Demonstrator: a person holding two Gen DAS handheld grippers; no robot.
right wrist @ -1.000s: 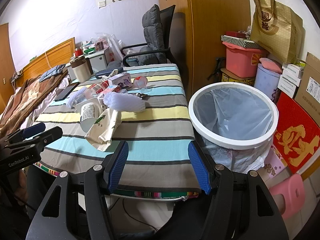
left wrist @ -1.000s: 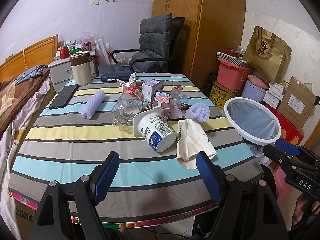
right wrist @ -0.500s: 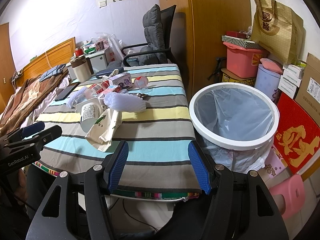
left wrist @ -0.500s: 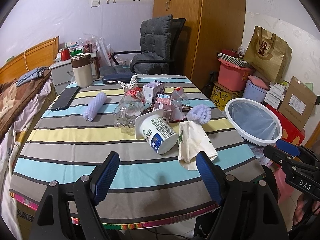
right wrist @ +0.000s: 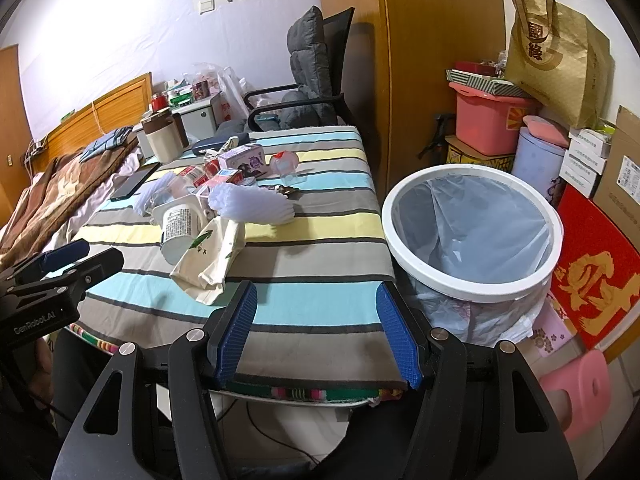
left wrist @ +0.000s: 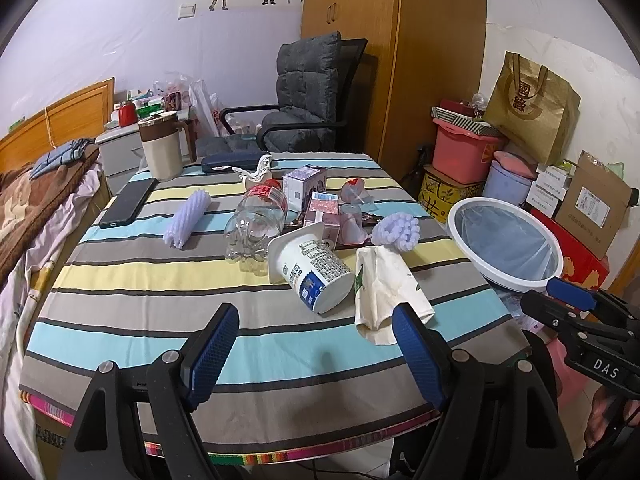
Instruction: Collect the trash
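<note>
A table (left wrist: pixel 120 280) under a striped cloth is filling most of the room in front of me, and the litter is sitting in a loose heap around its middle. Off its right edge, at about three o'clock from the heap, a white-rimmed trash bin (right wrist: pixel 472 280) lined with a clear bag is standing on the floor, just beside the table. A grey office chair (left wrist: pixel 308 100) is waiting at twelve o'clock, beyond the far end.

Among the trash, a crumpled cream paper bag (left wrist: pixel 384 284) is lying nearest the front edge, touching a big white paper cup (left wrist: pixel 316 272) that is tipped on its side. At eleven o'clock from the cup a clear plastic bottle (left wrist: pixel 256 220) is lying down, red label toward the far end. A purple foam sleeve (left wrist: pixel 188 218) is resting apart at nine o'clock from the bottle, and a second knobbly one (left wrist: pixel 396 230) is sitting at twelve o'clock from the paper bag. Small cartons (left wrist: pixel 304 184) are crowding behind.

The left gripper (left wrist: pixel 316 344) is hanging over the near edge, its blue pads spread wide with nothing between them. The right gripper (right wrist: pixel 316 332) is hovering by the table's corner, jaws likewise spread and holding nothing, the bin at its one o'clock.
</note>
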